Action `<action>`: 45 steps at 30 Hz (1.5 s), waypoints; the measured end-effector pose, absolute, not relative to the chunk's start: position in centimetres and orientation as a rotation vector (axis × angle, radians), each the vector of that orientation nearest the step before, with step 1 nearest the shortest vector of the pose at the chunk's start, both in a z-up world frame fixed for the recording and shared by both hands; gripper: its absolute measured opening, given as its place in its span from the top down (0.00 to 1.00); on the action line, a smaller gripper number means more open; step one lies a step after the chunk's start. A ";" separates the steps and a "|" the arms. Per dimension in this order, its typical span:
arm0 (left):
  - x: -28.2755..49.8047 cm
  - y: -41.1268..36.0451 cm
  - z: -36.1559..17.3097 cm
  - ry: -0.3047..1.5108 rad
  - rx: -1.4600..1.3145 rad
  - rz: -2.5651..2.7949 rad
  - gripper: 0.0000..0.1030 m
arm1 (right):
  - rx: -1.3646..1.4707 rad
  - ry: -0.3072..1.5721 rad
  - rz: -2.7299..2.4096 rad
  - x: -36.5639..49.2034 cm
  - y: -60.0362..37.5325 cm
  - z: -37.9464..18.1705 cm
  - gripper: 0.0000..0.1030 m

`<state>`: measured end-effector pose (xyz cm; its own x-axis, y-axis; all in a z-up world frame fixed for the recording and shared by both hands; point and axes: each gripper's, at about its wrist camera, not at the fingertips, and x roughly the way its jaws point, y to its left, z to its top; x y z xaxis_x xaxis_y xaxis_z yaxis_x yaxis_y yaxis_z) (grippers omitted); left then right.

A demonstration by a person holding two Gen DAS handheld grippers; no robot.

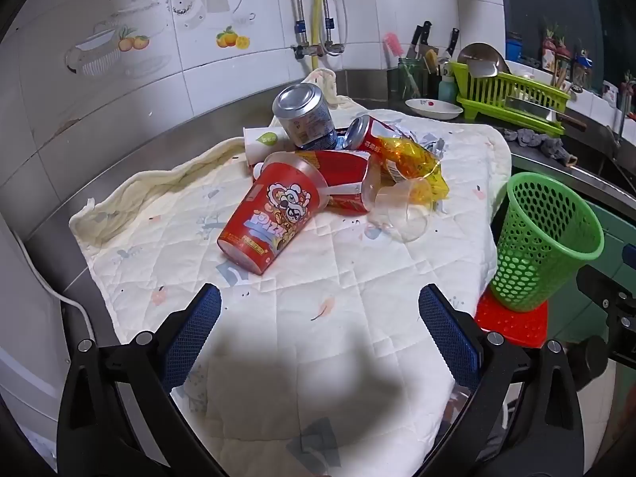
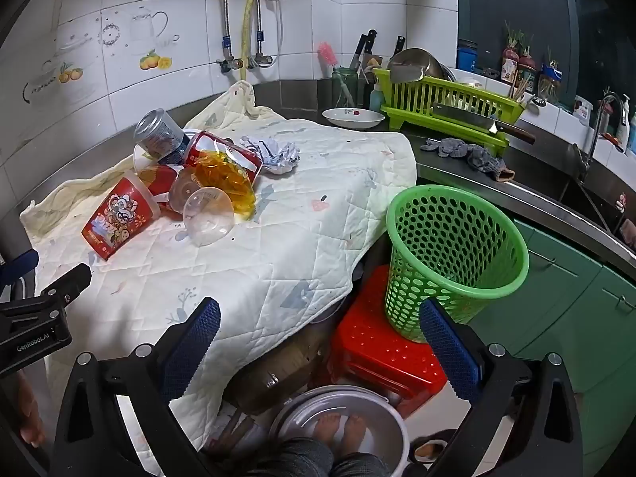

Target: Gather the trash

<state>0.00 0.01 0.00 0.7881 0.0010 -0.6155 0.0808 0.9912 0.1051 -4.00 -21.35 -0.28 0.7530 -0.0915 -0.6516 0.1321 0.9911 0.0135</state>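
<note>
A trash pile lies on the quilted cloth (image 1: 318,278): a red snack cup (image 1: 270,218) on its side, a silver can (image 1: 304,115), a red can (image 1: 367,135), a white paper cup (image 1: 262,143), a yellow wrapper (image 1: 413,163), a clear plastic cup (image 1: 405,210) and crumpled paper (image 2: 274,153). My left gripper (image 1: 320,306) is open and empty, just short of the snack cup. My right gripper (image 2: 320,318) is open and empty, over the cloth's right edge, beside the green basket (image 2: 453,254). The basket also shows in the left wrist view (image 1: 544,238), standing on a red stool (image 2: 381,353).
A green dish rack (image 2: 445,99) with a cleaver (image 2: 477,121), a white dish (image 2: 351,117), a knife block and a grey rag (image 2: 469,155) sit on the back counter. A sink and tap (image 2: 600,119) are at right. A metal pot (image 2: 338,425) stands on the floor.
</note>
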 end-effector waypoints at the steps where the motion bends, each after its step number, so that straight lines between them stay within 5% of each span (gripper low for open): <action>1: 0.0 0.0 0.0 0.659 0.139 -0.042 0.05 | 0.059 0.708 -0.125 -4.0 -21.4 -0.3 0.06; 45: 0.4 0.2 -0.3 0.670 0.131 -0.038 0.05 | 0.060 0.717 -0.112 -3.5 -20.7 -0.5 0.06</action>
